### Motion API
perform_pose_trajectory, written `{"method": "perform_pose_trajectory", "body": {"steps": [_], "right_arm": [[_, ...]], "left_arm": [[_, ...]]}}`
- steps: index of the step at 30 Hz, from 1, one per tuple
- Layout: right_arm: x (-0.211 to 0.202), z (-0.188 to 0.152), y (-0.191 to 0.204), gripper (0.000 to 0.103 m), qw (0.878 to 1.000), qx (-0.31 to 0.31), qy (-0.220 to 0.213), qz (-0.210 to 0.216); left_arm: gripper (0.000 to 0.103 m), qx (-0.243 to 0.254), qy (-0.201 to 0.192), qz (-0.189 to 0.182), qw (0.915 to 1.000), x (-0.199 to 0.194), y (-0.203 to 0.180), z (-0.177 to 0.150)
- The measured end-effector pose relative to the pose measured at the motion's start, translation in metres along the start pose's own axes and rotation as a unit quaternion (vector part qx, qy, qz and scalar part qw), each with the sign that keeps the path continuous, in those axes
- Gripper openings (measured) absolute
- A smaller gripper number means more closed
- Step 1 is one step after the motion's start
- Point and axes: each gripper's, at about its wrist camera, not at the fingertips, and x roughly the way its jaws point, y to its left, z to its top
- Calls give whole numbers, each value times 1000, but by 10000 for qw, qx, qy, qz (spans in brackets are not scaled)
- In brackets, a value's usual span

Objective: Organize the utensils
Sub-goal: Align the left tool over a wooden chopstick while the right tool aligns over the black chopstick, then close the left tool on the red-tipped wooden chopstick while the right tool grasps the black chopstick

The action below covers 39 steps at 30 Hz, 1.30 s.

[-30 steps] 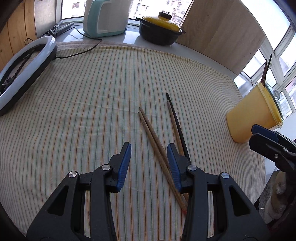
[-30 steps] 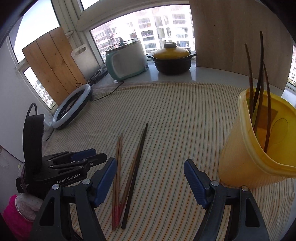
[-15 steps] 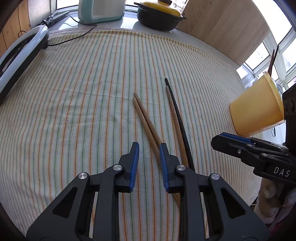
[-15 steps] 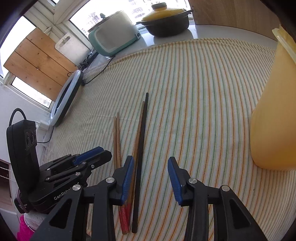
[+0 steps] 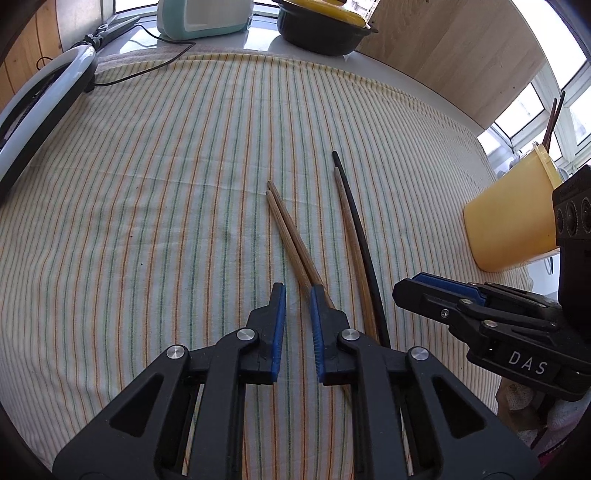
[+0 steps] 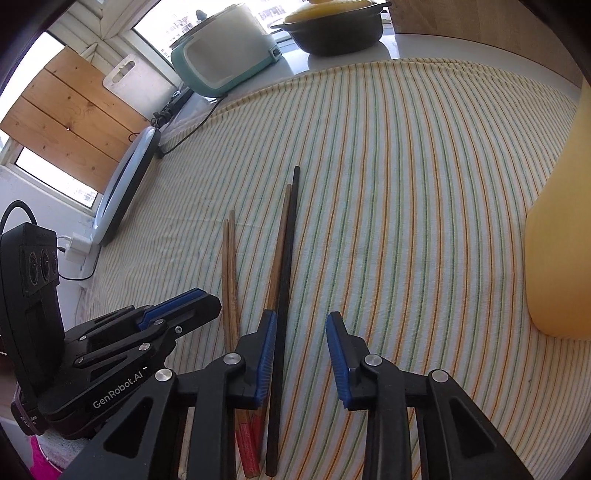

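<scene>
Two light brown chopsticks (image 5: 291,236) lie side by side on the striped cloth (image 5: 147,221); to their right are a dark brown chopstick (image 5: 349,229) and a black chopstick (image 5: 360,229). My left gripper (image 5: 296,288) is closing, with only cloth in its narrow gap; the light pair runs under its right finger. My right gripper (image 6: 301,315) is closing too. The black chopstick (image 6: 288,251) lies between its jaws by the left pad, unpressed. A yellow container (image 5: 509,221) holding several chopsticks stands at the right.
A ring light (image 5: 44,107) lies at the cloth's left edge with its cable running back. A teal cooker (image 5: 203,18) and a black pot with a yellow lid (image 5: 325,29) stand on the sill behind. The yellow container (image 6: 561,240) stands close right of my right gripper.
Both grippers' jaws have narrowed a lot. The right gripper has come down over the near ends of the chopsticks, and the left has tipped slightly toward the cloth.
</scene>
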Motion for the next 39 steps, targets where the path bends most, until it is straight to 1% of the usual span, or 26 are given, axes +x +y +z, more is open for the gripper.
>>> {"method": "perform_pose_trajectory", "body": {"steps": [4,11,18,22,26,27,30,34,37,39], "right_arm": [[2,1,1,29,10000,-14,10,-4],[3,3,2,27,9999,-72,20,-85],[4,6,6,25,9996,-188,25,-197],[9,10,7,24,9995,-200,77,-251],[15,13,12,22,9992,-243,127,-286],[16,14,13,20,9990,-269,137,-327],[17,15,13,18,9987,-280,162,-395],[18,16,16,18,9983,-329,233,-423],[20,16,23,18,9968,-496,230,-582],[21,16,26,14,9956,-577,241,-695]], "left_arm": [[12,11,48,1,10000,5,-1,2],[12,250,141,79,9996,12,-12,6],[12,407,119,130,9990,12,-13,6],[12,328,151,144,9992,13,-12,7],[11,438,118,289,9986,17,-18,9],[11,469,116,301,9984,18,-18,10],[11,534,94,282,9981,18,-16,10],[9,678,25,437,9967,14,-10,7],[9,696,16,472,9965,12,-7,6],[9,725,-3,522,9960,11,-5,6]]}}
